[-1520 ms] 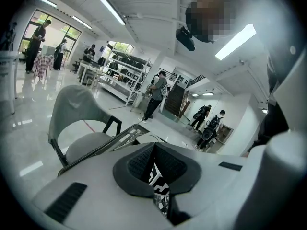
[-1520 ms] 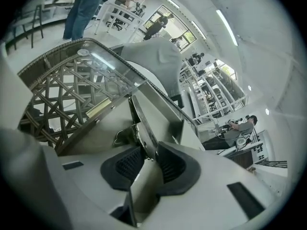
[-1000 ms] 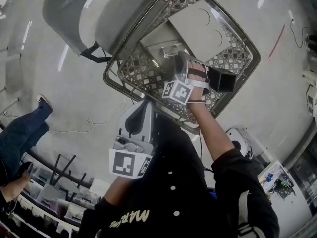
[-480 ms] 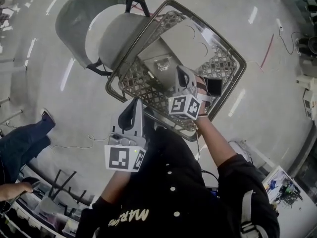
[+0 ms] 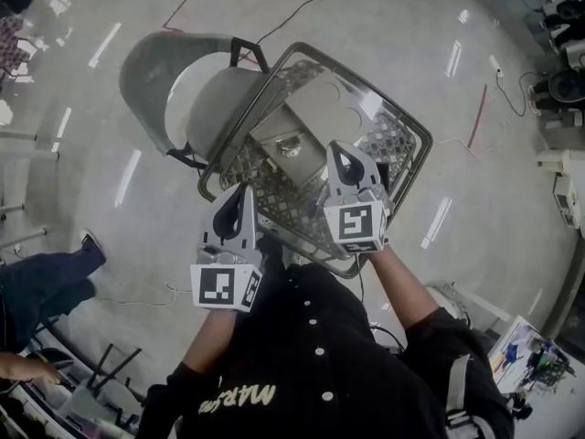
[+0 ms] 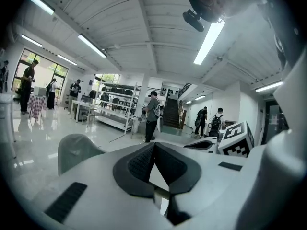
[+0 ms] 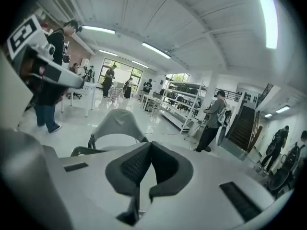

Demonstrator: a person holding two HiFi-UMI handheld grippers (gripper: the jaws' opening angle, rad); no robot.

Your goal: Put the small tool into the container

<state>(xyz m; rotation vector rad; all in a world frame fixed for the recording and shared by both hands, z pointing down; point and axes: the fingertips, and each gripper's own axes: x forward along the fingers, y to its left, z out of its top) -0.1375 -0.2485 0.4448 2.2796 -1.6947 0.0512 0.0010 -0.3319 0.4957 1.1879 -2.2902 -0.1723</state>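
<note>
A: How does the right gripper [image 5: 340, 155] [image 7: 150, 146] stand?

B: Pressed together. In the right gripper view the two dark pads meet at the tips and nothing is between them. It hangs over the near side of the mesh basket [image 5: 274, 186], clear of it.

A: And the left gripper [image 5: 239, 195] [image 6: 154, 145]?

B: The same: the pads meet at the tips and nothing is pinched. In the head view it sits just left of the right one, near the basket's near rim, touching nothing.

A: Where is the small tool [image 5: 292, 144]?

B: Inside the basket, lying on the pale panel [image 5: 320, 108] at its bottom. It is a small shiny thing, too small to make out further. Neither gripper is on it.

A: What is around the basket?

B: A grey chair [image 5: 155, 71] is right against its far left side. Whether the basket rests on the seat I cannot tell.

A: What differs from a second ago?

B: Then the right gripper was down inside the basket, just beside the tool. Now it has come up and out, closed and empty. The left gripper has risen too, from below the basket's near corner to about level with the right one. The tool has stayed in the basket on the panel.
</note>
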